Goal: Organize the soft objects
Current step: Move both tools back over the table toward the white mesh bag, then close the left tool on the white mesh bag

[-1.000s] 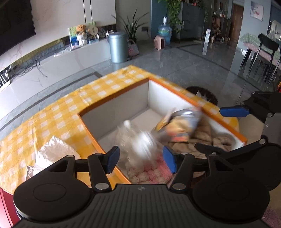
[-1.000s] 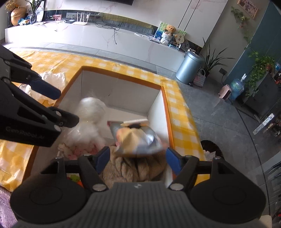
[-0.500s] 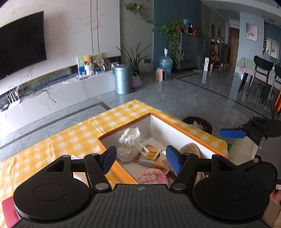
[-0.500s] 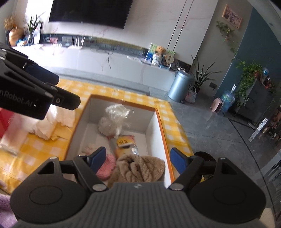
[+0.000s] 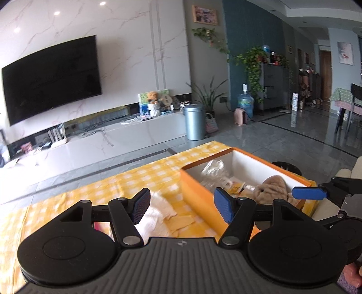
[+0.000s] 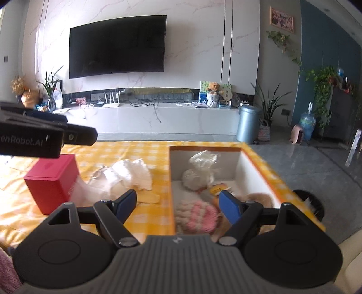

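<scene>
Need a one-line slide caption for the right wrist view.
Open right gripper above orange-rimmed box holding bagged soft items; white cloth and red box remain on checkered tablecloth.

Soft daylight, ceiling spotlights (image 5: 56, 13) glaring on marble; fisheye-bent edges, slight motion blur throughout

Your inventory, by material and finish:

- Worktop (image 6: 140, 149): covered in yellow-and-white checked cloth, matt.
- Box (image 6: 248, 167): smooth matt white inner walls, orange rim.
- Clear bag (image 6: 201, 167) in the box: thin crinkled plastic, glossy.
- Pink-and-cream item (image 6: 196, 214): fluffy knitted yarn.
- Tan item (image 5: 271, 187): soft, ribbed knit cloth.
- White cloth (image 6: 129, 174) on your worktop: crumpled, matt.
- Red box (image 6: 52, 183): smooth, slight sheen.
- Left claw (image 5: 182, 207) and right claw (image 6: 178, 204): matt black plastic, blue pads (image 6: 229, 208); ribbed grey housing.
- Bin (image 6: 247, 123): brushed metal.
- Floor (image 6: 316, 167): glossy grey tile.
</scene>
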The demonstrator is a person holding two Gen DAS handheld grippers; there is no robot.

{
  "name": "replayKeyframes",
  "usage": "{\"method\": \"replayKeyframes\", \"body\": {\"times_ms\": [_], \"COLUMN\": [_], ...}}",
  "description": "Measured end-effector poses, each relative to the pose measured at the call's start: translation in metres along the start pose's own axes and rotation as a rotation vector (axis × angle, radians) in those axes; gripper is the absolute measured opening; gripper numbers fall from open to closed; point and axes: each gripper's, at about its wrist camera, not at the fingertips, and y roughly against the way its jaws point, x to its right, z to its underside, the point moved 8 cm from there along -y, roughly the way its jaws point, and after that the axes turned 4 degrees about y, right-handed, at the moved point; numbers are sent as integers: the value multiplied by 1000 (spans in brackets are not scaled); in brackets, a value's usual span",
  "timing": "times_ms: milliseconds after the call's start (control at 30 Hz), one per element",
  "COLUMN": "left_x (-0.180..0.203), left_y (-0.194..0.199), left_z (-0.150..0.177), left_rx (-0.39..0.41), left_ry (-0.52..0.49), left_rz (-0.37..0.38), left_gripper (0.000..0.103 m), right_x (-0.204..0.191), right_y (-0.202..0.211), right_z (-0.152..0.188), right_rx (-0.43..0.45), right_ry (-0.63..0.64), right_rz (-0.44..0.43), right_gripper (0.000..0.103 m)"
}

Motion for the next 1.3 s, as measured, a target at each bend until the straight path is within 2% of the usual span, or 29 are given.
{"method": "replayKeyframes", "body": {"times_ms": [167, 333, 467, 633, 867, 1300], "left_x": [-36, -77, -96, -112, -119, -118], "left_y": [9, 14, 15, 15, 2, -64], "left_z": [38, 75, 99, 121, 135, 144], "left_rx": [-60, -115, -163, -186, -218, -309], "left_ry": [110, 229, 292, 329, 356, 373], "left_rz": [-50, -111, -141, -161, -169, -197], "left_gripper": [76, 76, 75, 75, 75, 75], "right_x": [-31, -54, -70, -85, -99, -117], "right_y": [-5, -15, -20, -33, -58, -104], "right_z": [20, 36, 46, 53, 57, 73], "right_rx": [-36, -83, -107, -137, -176, -264], "right_ry": [-57, -51, -20, 12, 45, 75], "right_rz": [-52, -81, -91, -105, -122, -170], "right_gripper": [79, 78, 78, 78, 78, 78]}}
